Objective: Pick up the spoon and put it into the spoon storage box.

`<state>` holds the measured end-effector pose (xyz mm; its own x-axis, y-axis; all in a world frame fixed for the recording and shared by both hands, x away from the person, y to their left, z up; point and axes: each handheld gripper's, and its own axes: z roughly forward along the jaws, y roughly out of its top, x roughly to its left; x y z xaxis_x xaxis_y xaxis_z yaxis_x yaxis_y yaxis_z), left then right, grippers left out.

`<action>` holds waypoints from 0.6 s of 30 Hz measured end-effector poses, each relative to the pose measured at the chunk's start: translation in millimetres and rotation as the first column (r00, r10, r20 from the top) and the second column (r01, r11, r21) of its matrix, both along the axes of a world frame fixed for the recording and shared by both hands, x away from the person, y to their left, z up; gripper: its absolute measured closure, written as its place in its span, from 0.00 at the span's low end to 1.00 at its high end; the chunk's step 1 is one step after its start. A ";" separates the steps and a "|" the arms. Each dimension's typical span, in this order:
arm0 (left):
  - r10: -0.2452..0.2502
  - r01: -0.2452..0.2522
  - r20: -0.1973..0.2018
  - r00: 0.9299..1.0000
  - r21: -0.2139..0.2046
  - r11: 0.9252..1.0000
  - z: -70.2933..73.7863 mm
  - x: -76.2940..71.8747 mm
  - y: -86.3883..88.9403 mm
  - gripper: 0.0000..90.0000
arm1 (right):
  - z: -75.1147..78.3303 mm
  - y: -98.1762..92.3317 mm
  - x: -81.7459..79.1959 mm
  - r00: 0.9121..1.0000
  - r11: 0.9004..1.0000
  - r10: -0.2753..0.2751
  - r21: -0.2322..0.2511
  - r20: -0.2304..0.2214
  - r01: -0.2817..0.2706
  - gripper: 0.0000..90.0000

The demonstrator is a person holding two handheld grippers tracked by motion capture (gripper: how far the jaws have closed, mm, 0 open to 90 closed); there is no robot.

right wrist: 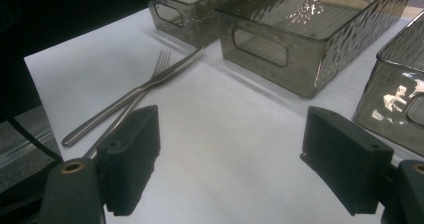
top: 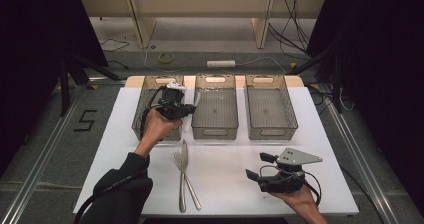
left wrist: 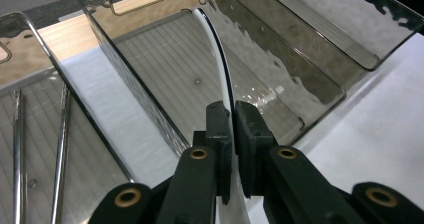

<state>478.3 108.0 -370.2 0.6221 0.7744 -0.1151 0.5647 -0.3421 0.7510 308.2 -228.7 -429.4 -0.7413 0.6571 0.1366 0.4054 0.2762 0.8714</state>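
I am holding the left gripper (top: pixel 189 105) over the left bin (top: pixel 145 111), jaws clamped on a white spoon handle (left wrist: pixel 216 59) that is arching over the middle bin (top: pixel 215 111). The right gripper (top: pixel 257 168) is hovering wide open and empty above bare white tabletop (top: pixel 225 176) near the front edge. A fork (top: pixel 179 176) and knife (top: pixel 189 174) are lying crossed between my hands. The right bin (top: pixel 270 109) is standing apart from the middle one. Cables are trailing across the floor (top: pixel 200 39) beyond.
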 end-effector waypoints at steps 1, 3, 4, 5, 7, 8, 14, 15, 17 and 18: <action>0.002 -0.002 0.003 1.000 -0.005 1.000 -0.1 2.6 -1.4 0.94 | 0.0 0.1 -0.1 1.000 1.000 0.001 0.000 0.002 -0.001 0.27; 0.009 -0.009 0.006 1.000 -0.006 1.000 0.3 8.1 -4.4 0.94 | 0.2 0.0 -0.2 1.000 1.000 0.001 -0.002 0.002 -0.001 0.27; 0.013 -0.012 0.007 1.000 -0.014 1.000 0.4 11.0 -6.0 0.94 | 0.1 0.0 -0.1 1.000 1.000 0.003 0.000 0.002 -0.003 0.27; 0.013 -0.013 0.005 1.000 -0.022 1.000 0.5 13.7 -7.6 0.94 | 0.1 0.0 0.1 1.000 1.000 0.004 0.000 0.004 -0.004 0.27; 0.018 -0.018 0.008 1.000 -0.027 0.999 0.4 18.5 -11.8 0.94 | 0.2 -0.1 -0.2 1.000 1.000 0.004 0.001 0.004 -0.004 0.27; 0.019 -0.019 0.010 1.000 -0.025 1.000 0.6 20.5 -14.1 0.94 | 0.3 -0.2 -0.3 1.000 1.000 0.003 0.002 0.004 -0.003 0.27; 0.030 -0.030 0.017 0.999 -0.010 0.999 -0.4 32.1 -23.1 0.94 | 0.6 -1.6 -0.1 1.000 1.000 0.004 0.004 0.005 -0.004 0.27; 0.032 -0.032 0.020 0.999 -0.006 0.999 -0.7 33.3 -24.6 0.94 | 0.7 -1.6 -0.3 1.000 1.000 0.005 0.006 0.004 -0.005 0.27; 0.031 -0.032 0.030 0.999 0.010 0.999 -1.2 35.2 -27.3 0.94 | 0.8 -1.6 -0.4 1.000 1.000 0.006 0.007 0.006 -0.006 0.27; 0.032 -0.032 0.026 0.999 0.008 0.999 -1.6 36.2 -28.6 0.94 | 0.8 -1.5 -0.4 1.000 1.000 0.007 0.007 0.006 -0.007 0.27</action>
